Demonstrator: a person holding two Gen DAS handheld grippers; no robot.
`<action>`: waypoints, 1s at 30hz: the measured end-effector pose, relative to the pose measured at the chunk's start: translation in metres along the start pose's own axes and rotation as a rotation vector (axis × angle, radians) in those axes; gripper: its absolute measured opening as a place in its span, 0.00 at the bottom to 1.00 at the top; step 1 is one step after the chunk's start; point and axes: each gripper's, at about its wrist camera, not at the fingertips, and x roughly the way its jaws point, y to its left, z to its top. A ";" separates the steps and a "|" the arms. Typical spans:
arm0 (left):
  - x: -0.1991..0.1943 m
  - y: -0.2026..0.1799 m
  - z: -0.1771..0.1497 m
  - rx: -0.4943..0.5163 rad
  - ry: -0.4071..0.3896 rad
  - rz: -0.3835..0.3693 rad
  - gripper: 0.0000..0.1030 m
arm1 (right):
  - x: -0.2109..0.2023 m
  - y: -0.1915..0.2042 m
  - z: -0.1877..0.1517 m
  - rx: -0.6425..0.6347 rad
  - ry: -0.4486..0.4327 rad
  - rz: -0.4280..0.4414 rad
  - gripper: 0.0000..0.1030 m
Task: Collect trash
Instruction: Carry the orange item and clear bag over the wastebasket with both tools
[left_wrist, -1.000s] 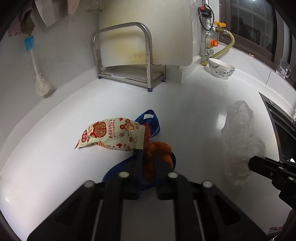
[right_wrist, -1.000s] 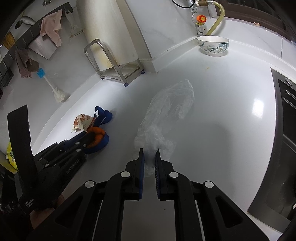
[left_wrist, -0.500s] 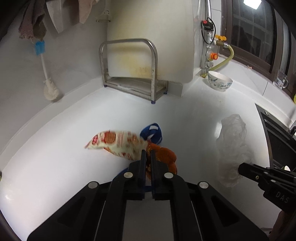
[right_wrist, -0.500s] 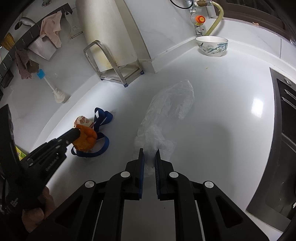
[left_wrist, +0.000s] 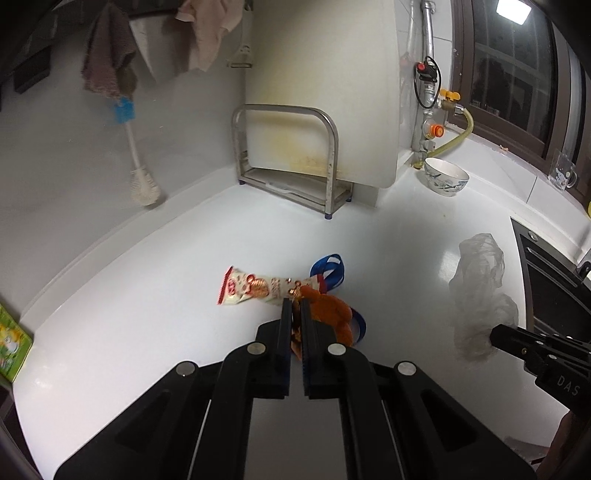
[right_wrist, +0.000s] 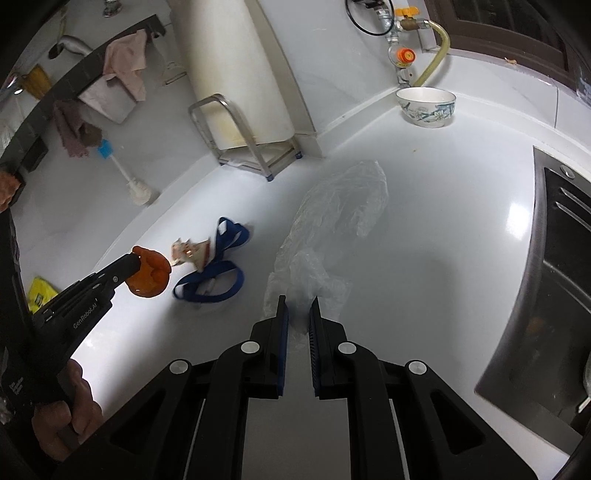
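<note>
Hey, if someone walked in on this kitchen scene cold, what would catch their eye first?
Probably the orange peel pinched in the left gripper, lifted above the white counter. Next, the crumpled clear plastic bag clamped at its near end by the right gripper, and the blue strap beside a red-printed snack wrapper.

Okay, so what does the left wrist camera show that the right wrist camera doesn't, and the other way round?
Only the left wrist view shows the glass cup on the window ledge and the green packet at the counter's edge.

Only the right wrist view shows the hand holding the left gripper.

Both show the orange peel pinched in the left gripper, the snack wrapper, blue lanyard, clear plastic bag, held by the right gripper, and the bowl.
</note>
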 end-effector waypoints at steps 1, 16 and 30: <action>-0.005 0.001 -0.002 -0.002 0.002 0.005 0.05 | -0.004 0.002 -0.002 -0.007 0.002 0.003 0.10; -0.100 -0.037 -0.055 -0.116 0.008 0.124 0.05 | -0.080 0.000 -0.051 -0.159 0.060 0.154 0.10; -0.183 -0.121 -0.139 -0.236 0.032 0.205 0.05 | -0.166 -0.052 -0.135 -0.329 0.165 0.255 0.10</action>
